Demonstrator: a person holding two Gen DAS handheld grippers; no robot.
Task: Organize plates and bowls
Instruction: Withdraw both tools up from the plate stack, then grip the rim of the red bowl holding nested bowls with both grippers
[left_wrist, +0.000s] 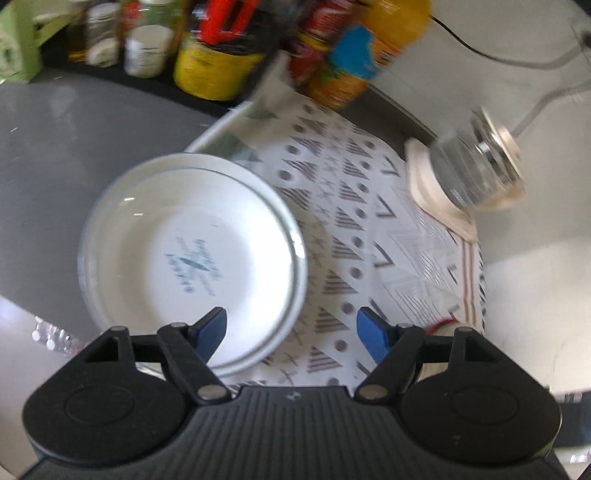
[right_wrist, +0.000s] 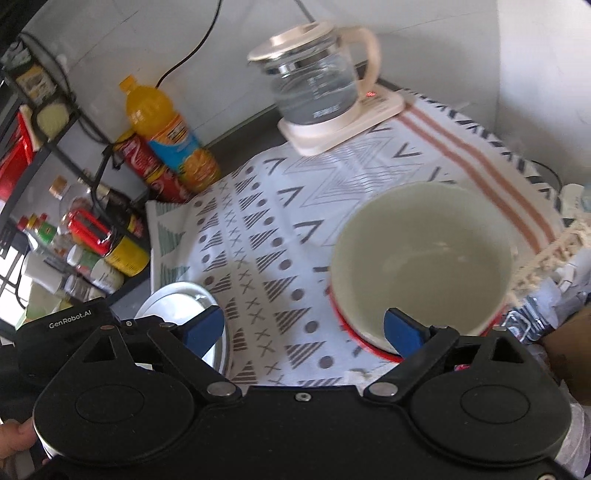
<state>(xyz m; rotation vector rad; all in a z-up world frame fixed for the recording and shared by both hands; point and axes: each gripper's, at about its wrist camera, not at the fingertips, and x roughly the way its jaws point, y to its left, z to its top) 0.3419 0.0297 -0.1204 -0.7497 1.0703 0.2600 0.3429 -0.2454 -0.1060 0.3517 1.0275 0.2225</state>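
- Our left tongs (left_wrist: 291, 328) hang over the near rim of the stacked plates (left_wrist: 192, 254), which sit at the left edge of the patterned cloth (left_wrist: 354, 229) on the desk (left_wrist: 48, 147).
- The plates lie ahead and to the left of those tongs; round, they offer no long axis.
- Left tongs are released: blue pads (left_wrist: 212, 330) wide apart, nothing gripped.
- Our right tongs (right_wrist: 306, 332) also stand wide and empty.
- The bowl (right_wrist: 421, 258), on a red-rimmed dish (right_wrist: 347, 325), sits ahead-right; its near rim is just behind the right pad.
- We judge the right hand nearer the bowl and the left nearer the plates.
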